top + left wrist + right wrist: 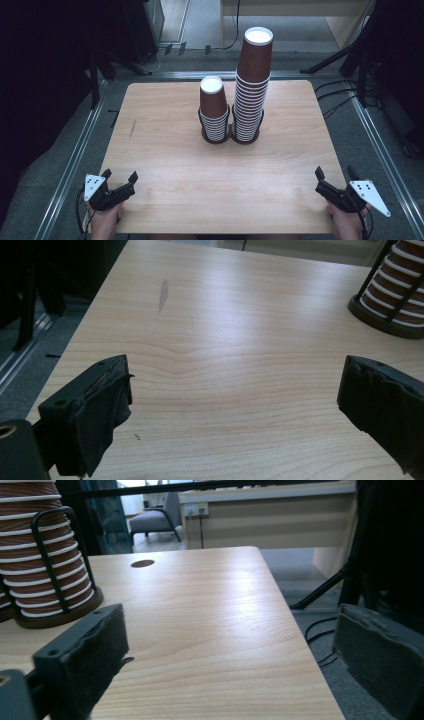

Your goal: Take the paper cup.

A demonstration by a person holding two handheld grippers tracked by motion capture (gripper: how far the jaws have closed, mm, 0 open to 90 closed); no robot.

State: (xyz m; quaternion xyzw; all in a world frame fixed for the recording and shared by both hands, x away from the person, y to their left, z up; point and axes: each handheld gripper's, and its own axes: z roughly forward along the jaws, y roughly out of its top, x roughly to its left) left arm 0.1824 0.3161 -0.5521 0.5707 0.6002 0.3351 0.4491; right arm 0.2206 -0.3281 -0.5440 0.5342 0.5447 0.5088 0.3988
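Claws come first: the left claw [119, 181] rests at the near left corner of the desk [165, 165], its jaws spread wide with nothing between them but bare wood, as the left gripper view confirms. The right claw [334, 180] sits at the near right corner, jaws likewise wide apart and gripping nothing; one jaw hangs past the desk edge in the right gripper view. Each is carried by a hand at the bottom of the high view, and both are well apart from the cups.

Near the middle of the desk, toward the far side, stands a dark wire holder [231, 134] with two round bays side by side. The left bay carries a short stack of brown paper cups [214, 107], mouths up, white inside. The right bay carries a tall stack of brown paper cups [254, 75], rising well above its neighbour and leaning slightly. The two stacks stand just beside each other. White rims band the lower part of each stack inside the wire uprights.
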